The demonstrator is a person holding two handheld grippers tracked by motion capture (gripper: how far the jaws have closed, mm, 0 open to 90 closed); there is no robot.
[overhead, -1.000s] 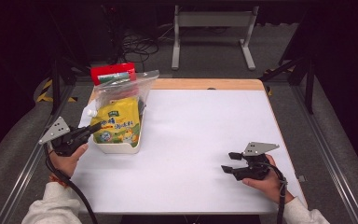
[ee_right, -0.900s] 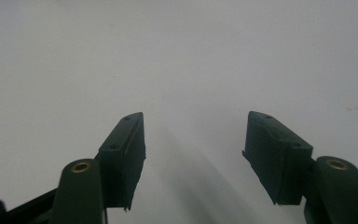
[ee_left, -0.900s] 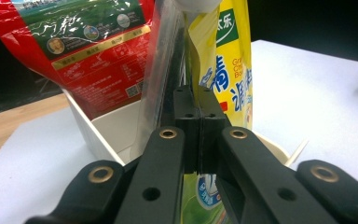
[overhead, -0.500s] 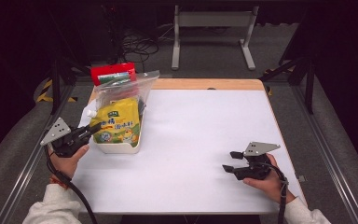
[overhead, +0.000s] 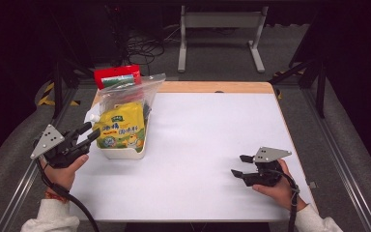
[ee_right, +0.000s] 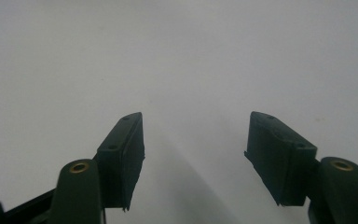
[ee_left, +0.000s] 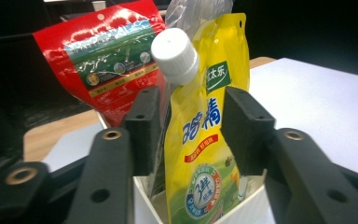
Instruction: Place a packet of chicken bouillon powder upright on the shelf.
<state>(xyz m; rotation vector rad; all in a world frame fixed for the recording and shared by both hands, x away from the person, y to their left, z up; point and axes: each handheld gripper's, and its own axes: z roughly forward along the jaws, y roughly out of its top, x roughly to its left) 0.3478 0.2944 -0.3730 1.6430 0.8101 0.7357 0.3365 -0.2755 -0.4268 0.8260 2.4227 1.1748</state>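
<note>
At the left of the frame my black left gripper point(overhead: 91, 134) faces a yellow pouch point(overhead: 121, 129) with blue lettering, a green label, a red band and a white cap point(ee_left: 175, 55). Behind it stands a red packet point(overhead: 117, 77) with a green landscape strip. The tub point(overhead: 121, 152) and table point(overhead: 212, 159) are white.

Red packet point(overhead: 117, 76) lower half hidden behind bag point(overhead: 134, 90).
</note>
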